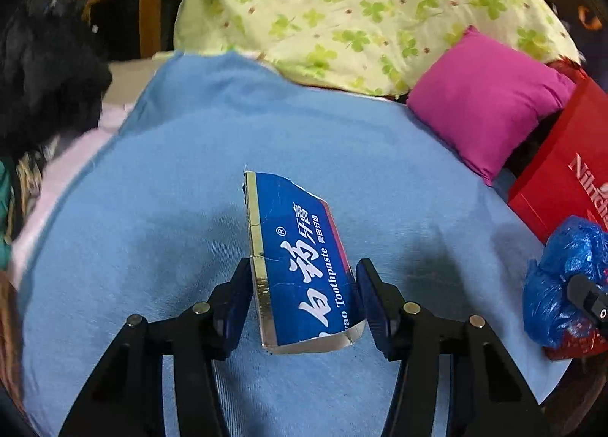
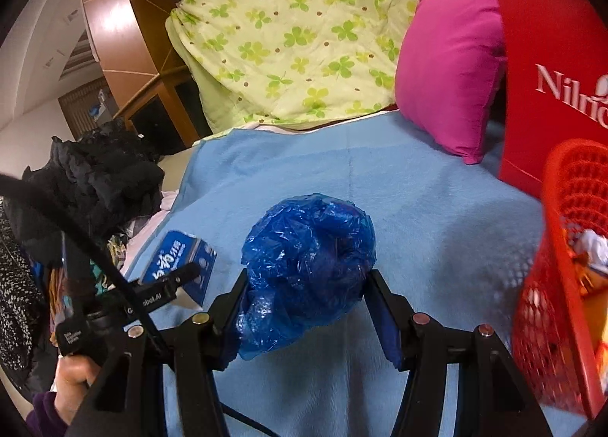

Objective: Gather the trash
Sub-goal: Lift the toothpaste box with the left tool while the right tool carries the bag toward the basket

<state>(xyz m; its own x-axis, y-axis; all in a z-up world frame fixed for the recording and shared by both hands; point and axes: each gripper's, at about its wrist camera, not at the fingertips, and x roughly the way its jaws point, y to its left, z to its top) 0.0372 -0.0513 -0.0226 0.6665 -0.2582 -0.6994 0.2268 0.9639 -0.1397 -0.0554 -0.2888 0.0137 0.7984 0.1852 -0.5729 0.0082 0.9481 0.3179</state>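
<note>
**Trash in both grippers, over blue blanket**

Toothpaste box (image 1: 300, 266) clamped between fingers of left gripper (image 1: 304, 285), torn end pointing away, raised above blanket (image 1: 171, 190). Same box (image 2: 178, 266) seen at far left of right wrist view, with left gripper (image 2: 167, 285) and bare hand (image 2: 72, 376) on its handle.

Blue plastic bag (image 2: 307, 266), crumpled into a ball, gripped in right gripper (image 2: 304, 292), jaws closed against both sides. Same bag (image 1: 562, 285) at right edge of left view.

Surface: light blue fleece blanket, spread flat, faint creases. Green clover-print quilt (image 2: 296, 30) heaped at far edge. Magenta pillow (image 2: 452, 72) far right, leaning against red box (image 2: 551, 57) with white lettering. Red mesh basket (image 2: 562, 247) at right edge, crumpled white paper inside. Black clothing (image 2: 102, 178) piled off blanket's left side.

Room: curved wooden frame (image 2: 125, 19) and white wall beyond, upper left.
</note>
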